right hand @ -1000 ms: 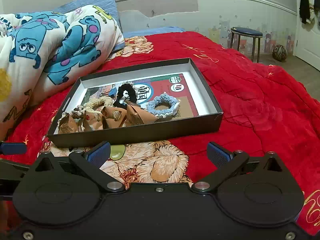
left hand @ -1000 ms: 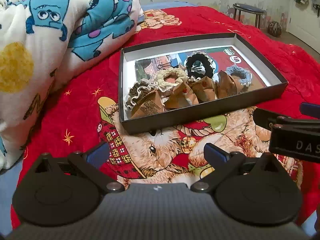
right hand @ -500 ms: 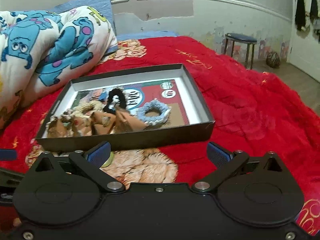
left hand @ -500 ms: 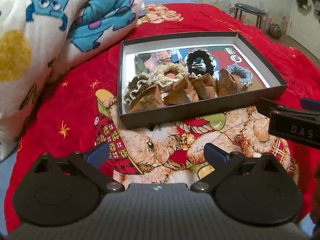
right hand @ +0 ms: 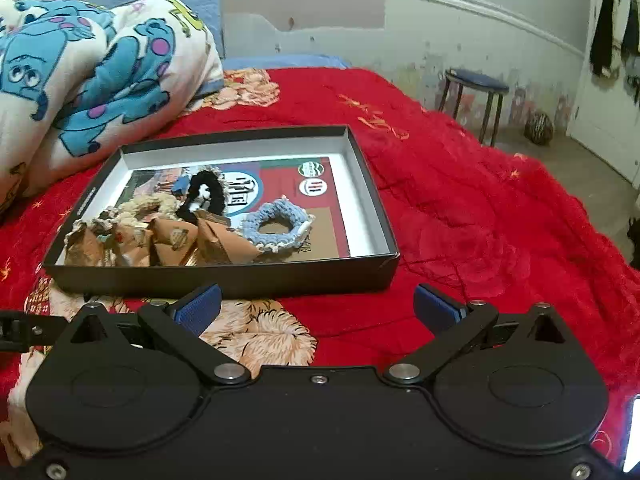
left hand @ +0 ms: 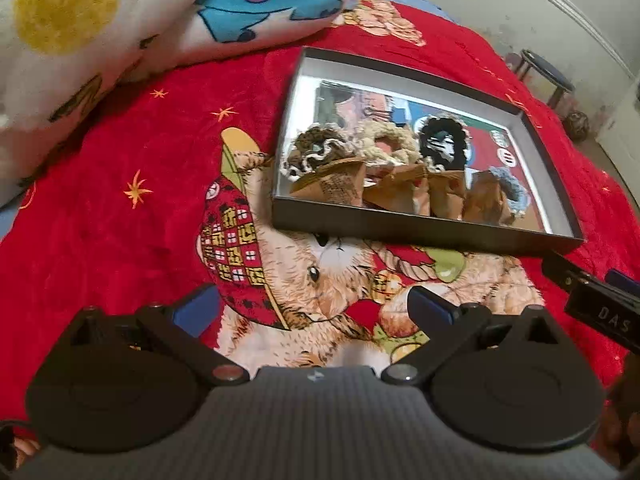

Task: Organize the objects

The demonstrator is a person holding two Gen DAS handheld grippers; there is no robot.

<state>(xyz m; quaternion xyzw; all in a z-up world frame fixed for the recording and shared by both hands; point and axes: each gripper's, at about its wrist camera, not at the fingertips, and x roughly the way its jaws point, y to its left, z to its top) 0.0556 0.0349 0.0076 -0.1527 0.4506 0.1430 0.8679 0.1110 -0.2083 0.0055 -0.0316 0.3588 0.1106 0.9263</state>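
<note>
A shallow black box [left hand: 424, 231] [right hand: 224, 280] lies on the red bedspread. Inside it are several crocheted scrunchies on brown paper tags: a brown-and-white one [left hand: 316, 152], a cream one [left hand: 384, 140] [right hand: 148, 204], a black one [left hand: 442, 142] [right hand: 206, 194] and a light blue one [left hand: 510, 188] [right hand: 276, 226]. My left gripper [left hand: 314, 308] is open and empty, held low in front of the box. My right gripper [right hand: 316, 306] is also open and empty, just short of the box's near wall. Part of the right gripper's body [left hand: 600, 312] shows at the left wrist view's right edge.
A rolled blanket with blue cartoon monsters [left hand: 120, 20] [right hand: 92, 68] lies left of the box. The red bedspread [right hand: 480, 216] stretches to the right. A blue-topped stool [right hand: 476, 92] and a dark ball [right hand: 538, 128] stand on the floor by the far wall.
Both grippers have drawn back from the box and stayed open. The left wrist view has swung left and tilted, so the box now sits upper right.
</note>
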